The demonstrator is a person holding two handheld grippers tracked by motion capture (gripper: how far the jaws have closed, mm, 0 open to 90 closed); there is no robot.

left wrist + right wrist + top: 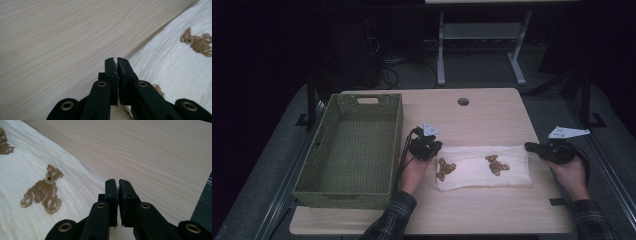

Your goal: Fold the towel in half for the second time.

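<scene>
At the near edge of the high view, 2 plaid-sleeved forearms come up onto a pale wood-grain bench [482, 210]. The left gripper [435, 148] sits at the left end of a white cloth [472, 175] printed with brown teddy bears, its jaws pressed together; in the left gripper view a few white fibres stick out between the tips, so they seem to pinch the cloth's edge, though the fabric itself is mostly hidden beneath the black jaws. The right gripper [529, 146] rests at the cloth's right end, jaws nearly together with a thin slit between them; whether it holds any cloth I cannot tell, as the right gripper view shows the cloth [37, 195] running under the jaws there. The cloth lies flat in the bench's middle, between the 2 grippers, with 2 bears [445, 168] facing up. Left of it, just beside the left hand, stands a green woven basket [312, 175]. Farther back, a round cable hole [463, 101] pierces the benchtop. Beyond the bench the room is dark: a grey floor, the white legs of another table [441, 55] and tangled cables are only dimly legible.
</scene>
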